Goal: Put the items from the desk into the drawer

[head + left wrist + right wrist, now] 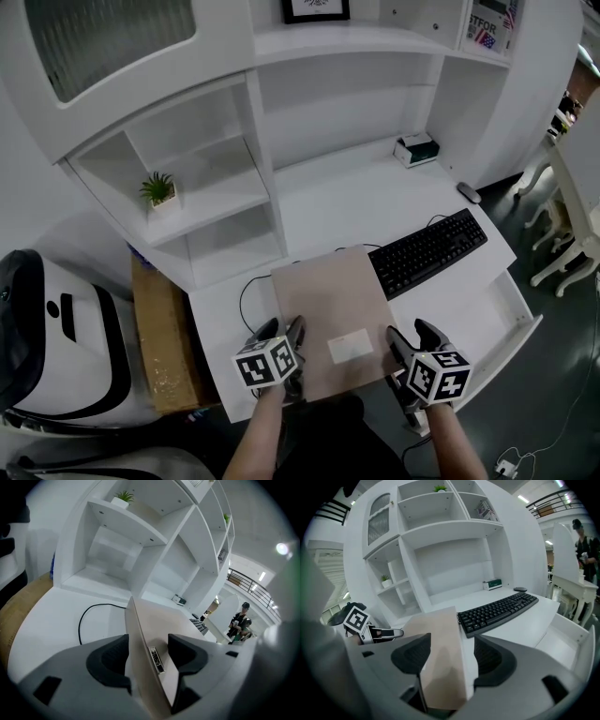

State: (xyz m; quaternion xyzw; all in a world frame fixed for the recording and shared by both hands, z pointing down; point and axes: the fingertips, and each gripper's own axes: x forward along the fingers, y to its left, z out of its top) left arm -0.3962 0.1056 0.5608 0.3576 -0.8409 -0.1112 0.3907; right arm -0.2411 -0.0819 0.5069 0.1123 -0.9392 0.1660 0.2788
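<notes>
Desk (347, 202) was white, with a built-in shelf unit (262, 122) along its back edge and left side. Drawer (511, 314) stood pulled out under the right edge; nothing visible inside it.

Flat tan package (328, 314) lay near the middle of the front edge, its near end overhanging, white label (350, 346) up - still on the desk, not in the drawer.

Black keyboard (427, 251) sat angled just right of the package, touching or nearly touching its far right corner.

Left gripper (282, 328) was at the package's near left edge - left gripper view showed the package (140, 634) edge-on between the jaws, clamped from both faces. Right gripper (411, 333) was at the near right edge, jaws likewise closed on the package (438, 644), keyboard (497, 611) just beyond.

Small white-and-green box (416, 148) sat at the back edge toward the right corner. Mouse (469, 192) lay near the right edge, behind the keyboard. Black cable (246, 298) looped on the desk left of the package. Small potted plant (159, 190) stood on a left shelf.
</notes>
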